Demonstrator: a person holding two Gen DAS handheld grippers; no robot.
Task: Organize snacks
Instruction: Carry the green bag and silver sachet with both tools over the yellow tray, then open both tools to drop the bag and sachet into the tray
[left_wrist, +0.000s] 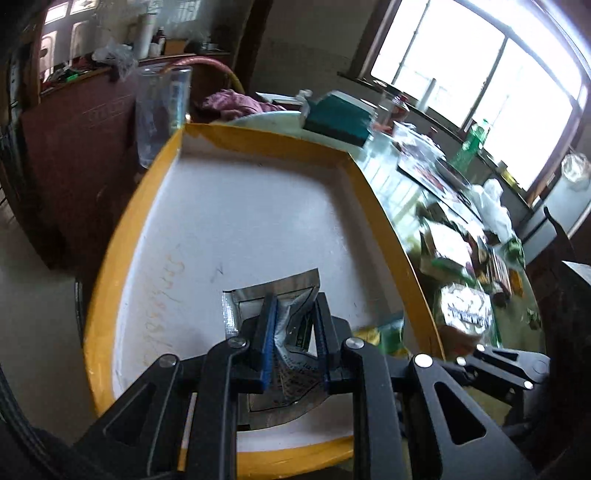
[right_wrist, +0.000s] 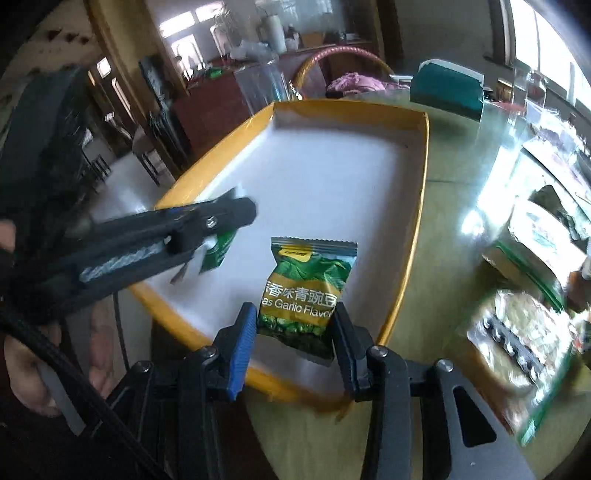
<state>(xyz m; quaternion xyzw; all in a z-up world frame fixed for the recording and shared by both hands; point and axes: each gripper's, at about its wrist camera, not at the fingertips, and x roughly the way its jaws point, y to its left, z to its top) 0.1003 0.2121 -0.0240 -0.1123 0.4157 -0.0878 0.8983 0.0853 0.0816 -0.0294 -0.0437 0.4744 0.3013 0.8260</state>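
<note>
Left gripper (left_wrist: 293, 332) pinches a silver packet (left_wrist: 273, 291), jaws narrowed onto its crumpled middle, foil side up; the packet is held low over the white floor of the yellow-rimmed tray (left_wrist: 122, 236), near the tray's close edge. From the right wrist view the same gripper (right_wrist: 225, 218) reaches in from the left side of the tray (right_wrist: 421, 206), a green corner of its packet (right_wrist: 218, 253) showing under the fingers.

Right gripper (right_wrist: 295, 332) clamps a green pea packet (right_wrist: 306, 291), printed "Garlic Flavor", jaws closed on its lower sides. Packet stands upright, hovering over the tray's near right corner; whether it touches the floor, cannot tell. In the left wrist view, part of this gripper's black linkage (left_wrist: 498, 363) shows at the right, with a blurred green-yellow packet (left_wrist: 388, 330) at the tray rim.

Tray interior otherwise white, faint orange writing along one side. It sits on a glass-topped table (right_wrist: 454, 155).

To the right of the tray: loose snack packets (left_wrist: 465, 306) in a heap, blurred. Beyond the tray's far left corner, a clear plastic container (left_wrist: 162, 110); further back, a teal box (left_wrist: 340, 114) and pink cloth (left_wrist: 236, 101). Farthest, a bright window (left_wrist: 480, 77).
</note>
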